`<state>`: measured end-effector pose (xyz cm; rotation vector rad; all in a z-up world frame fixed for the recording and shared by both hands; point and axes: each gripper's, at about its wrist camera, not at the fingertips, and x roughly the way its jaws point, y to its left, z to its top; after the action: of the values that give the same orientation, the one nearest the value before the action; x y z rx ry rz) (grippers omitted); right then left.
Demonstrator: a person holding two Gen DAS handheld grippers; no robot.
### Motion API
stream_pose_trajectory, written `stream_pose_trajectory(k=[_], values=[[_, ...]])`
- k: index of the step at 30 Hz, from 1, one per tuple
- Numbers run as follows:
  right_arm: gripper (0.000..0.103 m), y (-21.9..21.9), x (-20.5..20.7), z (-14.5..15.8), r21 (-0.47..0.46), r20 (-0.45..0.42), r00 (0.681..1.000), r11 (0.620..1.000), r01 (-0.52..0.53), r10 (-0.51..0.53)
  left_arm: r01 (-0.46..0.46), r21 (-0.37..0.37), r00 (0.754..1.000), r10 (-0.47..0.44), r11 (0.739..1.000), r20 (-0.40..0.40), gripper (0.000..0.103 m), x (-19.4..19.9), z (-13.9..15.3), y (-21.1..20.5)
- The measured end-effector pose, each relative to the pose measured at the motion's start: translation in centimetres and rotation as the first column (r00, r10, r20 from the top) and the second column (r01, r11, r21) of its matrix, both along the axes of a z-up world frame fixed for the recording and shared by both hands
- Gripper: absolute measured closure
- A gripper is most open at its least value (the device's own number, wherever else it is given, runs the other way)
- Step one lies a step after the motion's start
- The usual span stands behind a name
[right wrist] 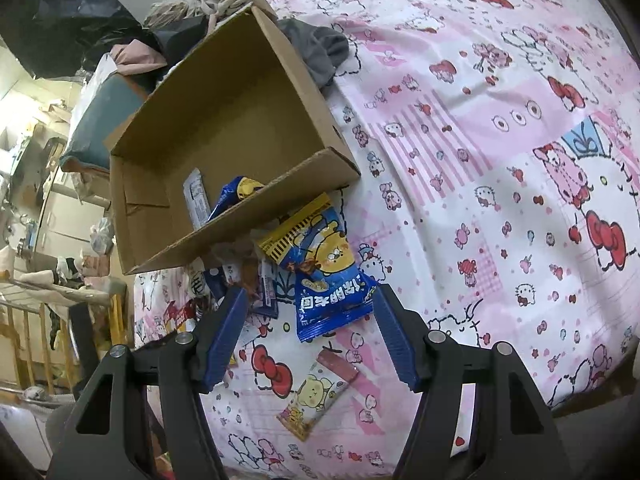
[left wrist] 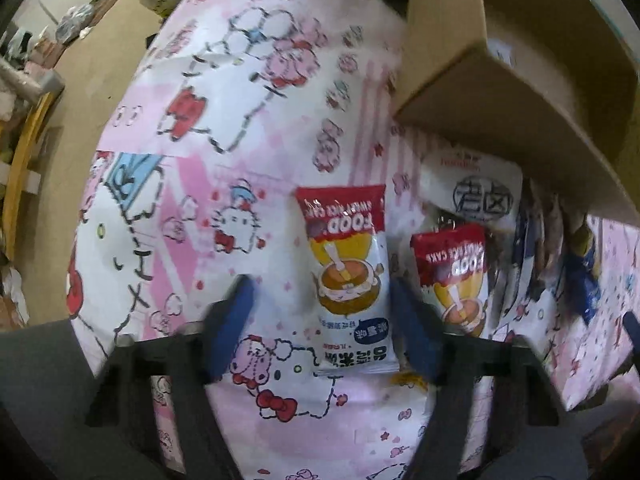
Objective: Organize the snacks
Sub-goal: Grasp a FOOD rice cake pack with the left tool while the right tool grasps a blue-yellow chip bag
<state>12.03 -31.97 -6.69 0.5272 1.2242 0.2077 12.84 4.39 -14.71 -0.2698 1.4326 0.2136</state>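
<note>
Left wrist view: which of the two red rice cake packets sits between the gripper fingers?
The larger-looking rice cake packet, lying between the left gripper fingers. The other red packet lies outside the fingers, nearer the cardboard box.

Blurred left tongs (left wrist: pixel 322 312); box-hidden snack pile (left wrist: pixel 556 232).

Left gripper (left wrist: pixel 320 312) fingers straddle rice cake packet (left wrist: pixel 346 276), apart.

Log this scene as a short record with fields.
surface: pink cartoon-print bedsheet
container: open brown cardboard box, some packets inside
left tool: open, straddling a red-and-white rice cake packet lying flat
right tool: open, aimed at a blue bear-print snack packet outside the box
loose: second rice cake packet; pink bear-print packet
</note>
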Motion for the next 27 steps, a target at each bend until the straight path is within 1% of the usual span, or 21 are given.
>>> stream_pose_trajectory(k=[1, 2, 3, 6, 8, 11, 14, 15, 16, 17, 18, 19, 20, 22, 24, 26, 27], values=[[0.035, 0.0, 0.1, 0.0, 0.0, -0.001, 1.0, 1.0, 0.001, -0.001, 0.012, 0.032, 1.0, -0.011, 0.999, -0.015, 0.079, 0.1, 0.1, -0.2], [0.035, 0.0, 0.2, -0.1, -0.002, -0.002, 1.0, 1.0, 0.002, -0.002, 0.012, 0.058, 1.0, -0.011, 0.998, -0.007, 0.079, 0.0, 0.6, -0.2], [0.035, 0.0, 0.2, 0.0, -0.002, -0.002, 1.0, 1.0, 0.006, -0.006, 0.002, 0.048, 1.0, -0.003, 0.999, 0.016, 0.079, -0.2, 1.2, -0.1], [0.035, -0.3, 0.5, -0.2, 0.002, -0.009, 1.0, 1.0, 0.022, -0.022, -0.017, 0.009, 0.999, 0.017, 1.0, 0.037, 0.079, -0.6, 2.2, 0.3], [0.035, -0.6, 0.8, -0.6, 0.005, -0.023, 0.999, 0.999, 0.035, -0.035, -0.03, -0.002, 0.998, 0.03, 1.0, 0.05, 0.079, -0.9, 2.8, 0.6], [0.035, -0.6, 1.9, -1.9, -0.004, -0.077, 0.997, 1.0, 0.029, -0.03, -0.029, -0.014, 0.998, 0.03, 0.999, 0.063, 0.079, -1.0, 3.1, 0.6], [0.035, 0.4, 3.2, -3.5, -0.026, -0.142, 0.99, 1.0, -0.013, 0.01, -0.019, -0.026, 0.998, 0.02, 0.999, 0.064, 0.079, -1.6, 3.2, 0.8], [0.035, 1.1, 3.6, -4.0, -0.045, -0.162, 0.986, 0.998, -0.043, 0.035, -0.013, -0.027, 0.998, 0.014, 1.0, 0.064, 0.079, -1.5, 3.2, 0.6], [0.033, 1.4, 3.9, -4.2, -0.059, -0.167, 0.985, 0.997, -0.055, 0.045, -0.007, -0.026, 0.998, 0.009, 1.0, 0.065, 0.079, -1.4, 3.3, 0.5], [0.026, 1.9, 4.1, -4.3, -0.073, -0.165, 0.985, 0.995, -0.067, 0.055, -0.001, -0.023, 0.998, 0.002, 1.0, 0.068, 0.079, -1.4, 3.3, 0.4], [0.022, 2.3, 4.4, -4.3, -0.087, -0.16, 0.985, 0.993, -0.085, 0.07, 0.005, -0.021, 0.998, -0.004, 1.0, 0.069, 0.079, -0.8, 4.0, 0.5], [0.016, 3.1, 4.6, -4.3, -0.112, -0.152, 0.983, 0.987, -0.116, 0.099, 0.01, -0.02, 0.997, -0.008, 1.0, 0.072, 0.079, -0.4, 4.0, 0.2], [0.013, 3.7, 4.8, -4.4, -0.138, -0.148, 0.982, 0.98, -0.14, 0.12, 0.013, -0.019, 0.997, -0.012, 1.0, 0.074, 0.079, -0.4, 4.0, 0.1], [0.013, 5.2, 5.3, -4.7, -0.203, -0.146, 0.974, 0.958, -0.202, 0.174, 0.017, -0.022, 0.997, -0.015, 1.0, 0.073, 0.079, -0.4, 4.0, 0.0], [0.013, 6.3, 5.8, -5.3, -0.232, -0.153, 0.965, 0.942, -0.244, 0.212, 0.019, -0.021, 0.997, -0.017, 1.0, 0.075, 0.079, -0.3, 3.9, -0.1], [0.013, 7.1, 6.2, -5.8, -0.274, -0.161, 0.96, 0.924, -0.268, 0.23, 0.018, 0.0, 0.996, -0.018, 1.0, 0.091, 0.079, -0.3, 4.2, -0.1], [0.013, 7.4, 6.4, -6.2, -0.312, -0.169, 0.957, 0.909, -0.277, 0.234, 0.018, 0.01, 0.995, -0.019, 1.0, 0.102, 0.079, -0.5, 4.5, -0.2]])
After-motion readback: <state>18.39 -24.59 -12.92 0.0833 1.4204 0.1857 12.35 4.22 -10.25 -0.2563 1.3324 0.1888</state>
